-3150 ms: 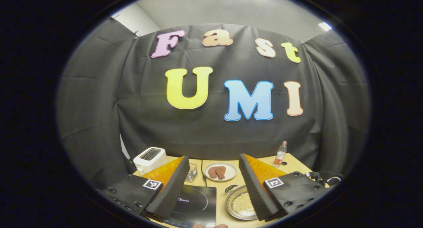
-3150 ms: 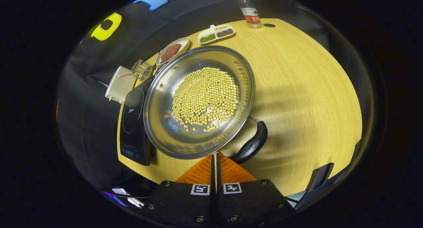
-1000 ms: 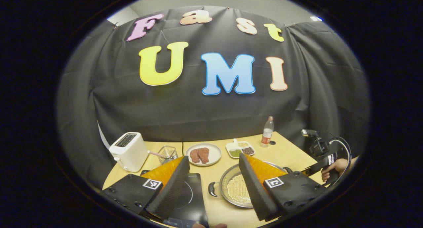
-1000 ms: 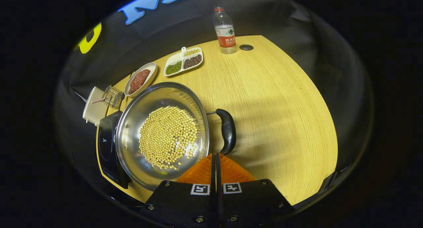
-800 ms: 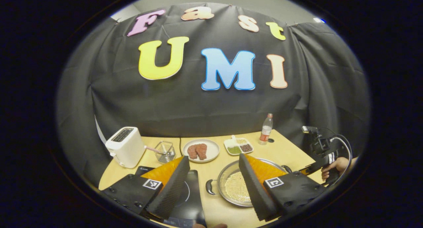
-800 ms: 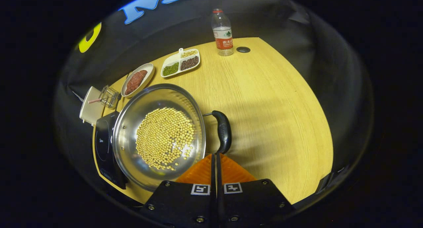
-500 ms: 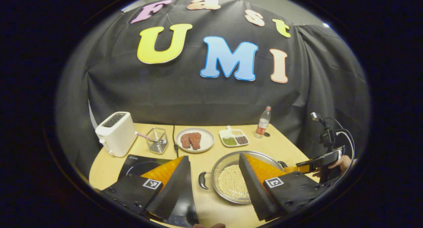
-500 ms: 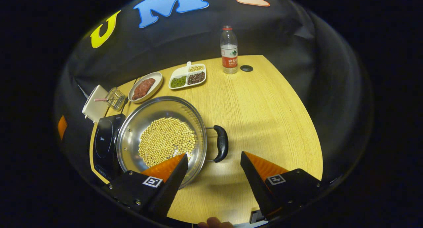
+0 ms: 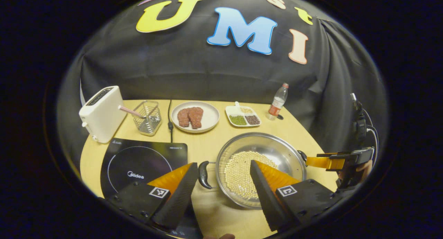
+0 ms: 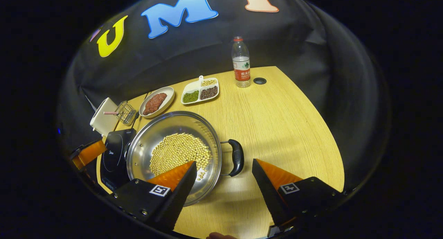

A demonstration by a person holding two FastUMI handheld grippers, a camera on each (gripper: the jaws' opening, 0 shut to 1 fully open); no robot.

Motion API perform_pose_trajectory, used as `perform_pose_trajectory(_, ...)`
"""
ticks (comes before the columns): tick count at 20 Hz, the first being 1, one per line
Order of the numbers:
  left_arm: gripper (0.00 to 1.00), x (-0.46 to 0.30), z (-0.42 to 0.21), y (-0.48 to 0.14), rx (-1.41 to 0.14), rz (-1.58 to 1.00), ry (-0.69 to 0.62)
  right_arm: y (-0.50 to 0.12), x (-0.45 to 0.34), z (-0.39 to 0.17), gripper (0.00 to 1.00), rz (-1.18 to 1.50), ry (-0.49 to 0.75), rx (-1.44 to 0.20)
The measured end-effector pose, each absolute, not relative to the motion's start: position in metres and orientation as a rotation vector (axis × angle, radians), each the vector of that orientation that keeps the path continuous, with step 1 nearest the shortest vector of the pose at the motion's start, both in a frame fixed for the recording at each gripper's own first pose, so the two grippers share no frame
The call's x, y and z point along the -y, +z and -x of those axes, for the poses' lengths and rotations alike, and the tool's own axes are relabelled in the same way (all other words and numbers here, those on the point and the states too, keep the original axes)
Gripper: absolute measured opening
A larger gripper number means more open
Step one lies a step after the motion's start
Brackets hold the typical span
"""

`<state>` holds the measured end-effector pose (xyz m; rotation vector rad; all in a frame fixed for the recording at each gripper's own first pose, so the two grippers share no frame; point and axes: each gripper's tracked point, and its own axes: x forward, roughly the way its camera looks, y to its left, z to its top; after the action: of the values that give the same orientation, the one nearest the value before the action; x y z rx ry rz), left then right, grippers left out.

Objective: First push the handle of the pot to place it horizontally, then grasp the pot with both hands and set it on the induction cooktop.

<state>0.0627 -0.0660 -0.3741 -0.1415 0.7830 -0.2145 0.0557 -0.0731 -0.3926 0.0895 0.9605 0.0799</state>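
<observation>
Left gripper [image 9: 223,178] spread wide, holds nothing, hangs over pot's near handle [image 9: 202,169]. Right gripper [image 10: 225,175] spread wide too, other handle [image 10: 237,157] between its fingers, not touching. Pot [image 9: 277,154] full of beans sits on table [image 10: 277,121], just beside cooktop [image 9: 138,159]. Toaster [image 9: 100,112], meat plate [image 9: 209,111], bottle [image 10: 241,62] far back.

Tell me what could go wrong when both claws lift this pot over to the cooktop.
1. The pot is shallow and holds loose beans; lifting one side first could tip it and spill them.
2. The right claw is open around the right handle but not shut; the left claw is open near the left handle. An off-centre grip may slip.
3. The cooktop lies close beside the pot, so a low carry could catch its edge.
</observation>
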Motion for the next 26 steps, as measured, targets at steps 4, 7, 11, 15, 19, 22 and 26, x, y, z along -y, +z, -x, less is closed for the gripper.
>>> perform_pose_trajectory(4, 0.98, 0.06, -0.073, -0.415, -0.833, 0.113, -0.207, -0.402, 0.073, -0.062, 0.99, -0.069, 0.074, -0.935)
perform_pose_trajectory(7, 0.98, 0.058, -0.075, -0.432, -0.863, 0.103, -0.204, -0.41, 0.073, -0.066, 0.99, -0.056, 0.077, -0.938)
perform_pose_trajectory(11, 0.98, 0.054, -0.081, -0.457, -0.898, 0.079, -0.205, -0.424, 0.071, -0.073, 0.99, -0.043, 0.078, -0.954)
perform_pose_trajectory(15, 0.98, 0.055, -0.086, -0.472, -0.931, 0.075, -0.199, -0.437, 0.07, -0.081, 0.99, -0.028, 0.072, -0.975)
perform_pose_trajectory(19, 0.97, 0.064, -0.086, -0.486, -0.973, 0.058, -0.239, -0.45, 0.069, -0.088, 0.99, -0.025, 0.067, -1.002)
perform_pose_trajectory(22, 0.84, 0.064, -0.088, -0.491, -0.978, 0.019, -0.241, -0.466, 0.073, -0.088, 0.99, -0.035, 0.03, -1.037)
perform_pose_trajectory(26, 0.73, 0.059, -0.089, -0.494, -0.991, 0.005, -0.222, -0.478, 0.078, -0.085, 0.87, -0.068, -0.027, -1.081)
